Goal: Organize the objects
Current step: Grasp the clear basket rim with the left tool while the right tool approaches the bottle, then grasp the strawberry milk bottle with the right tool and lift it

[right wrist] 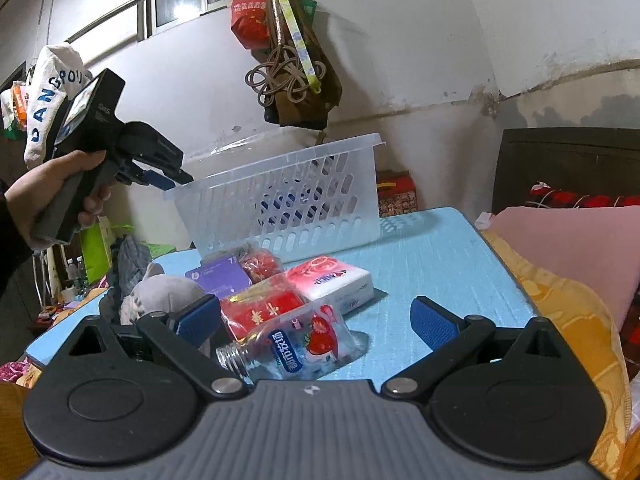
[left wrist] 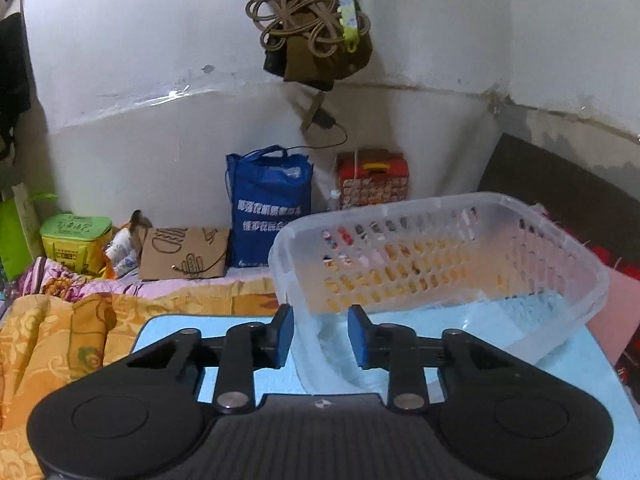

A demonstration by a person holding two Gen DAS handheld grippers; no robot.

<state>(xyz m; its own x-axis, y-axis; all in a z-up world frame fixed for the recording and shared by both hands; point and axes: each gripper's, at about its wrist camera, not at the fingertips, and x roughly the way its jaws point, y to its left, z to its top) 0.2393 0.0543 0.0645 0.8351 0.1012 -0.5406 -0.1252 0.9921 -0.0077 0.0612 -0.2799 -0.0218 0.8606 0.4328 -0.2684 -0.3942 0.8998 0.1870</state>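
Clear perforated plastic basket (right wrist: pixel 280 200) tilted on pale blue desk (right wrist: pixel 440 264), rim pinched by left tool (right wrist: pixel 176 178), right tool (right wrist: pixel 316 320) spread open, holding nothing

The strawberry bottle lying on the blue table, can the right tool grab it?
Probably yes. The bottle lies on its side between the right tool's wide-open fingers, nothing covering it. The red packet touches it, so that may get nudged.

A clear slotted plastic basket (right wrist: pixel 296 196) tilts above the blue table (right wrist: pixel 440 264), one rim raised.
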